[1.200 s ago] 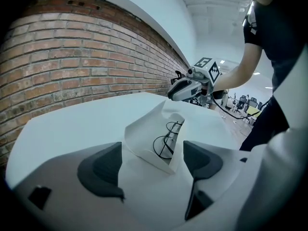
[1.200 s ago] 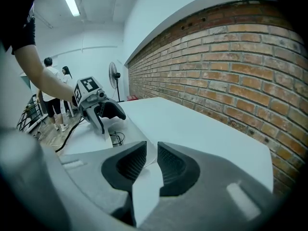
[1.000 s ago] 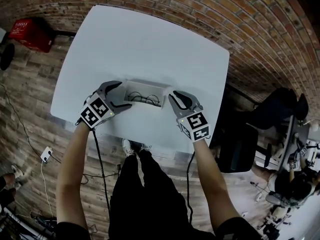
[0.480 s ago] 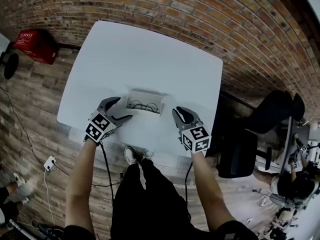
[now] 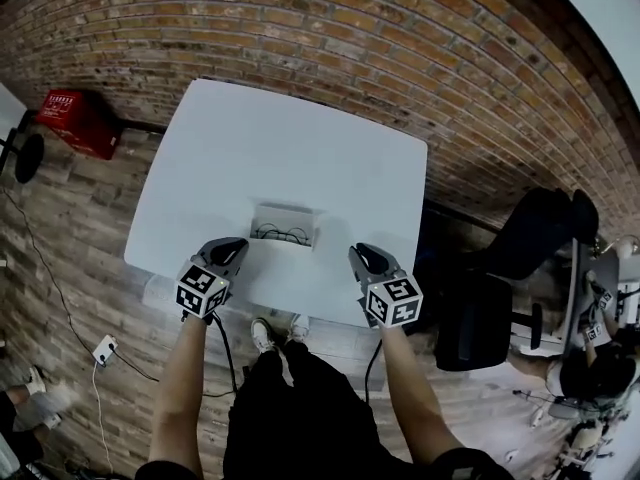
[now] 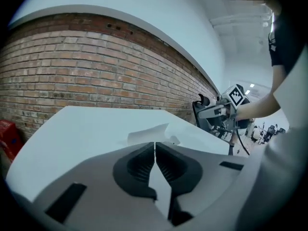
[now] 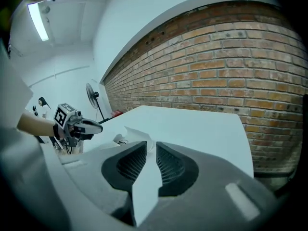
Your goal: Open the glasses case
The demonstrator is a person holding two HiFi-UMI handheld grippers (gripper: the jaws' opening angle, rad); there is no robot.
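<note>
Near the table's (image 5: 300, 138) front edge, the open glasses case (image 5: 285, 226) looks light and rigid; grip its lid by the rim. The left gripper (image 5: 234, 245) has just closed on nothing. The right gripper (image 5: 362, 254) is barely apart and empty.

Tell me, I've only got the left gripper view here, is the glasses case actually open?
Observer: Yes. The head view shows the glasses case lying open on the table.
Operator: Anything inside it?
Observer: A dark pair of glasses lies in it.
Operator: Is the other gripper holding anything?
Observer: No. In its own view the right gripper has its jaws narrowly apart with nothing between them.
</note>
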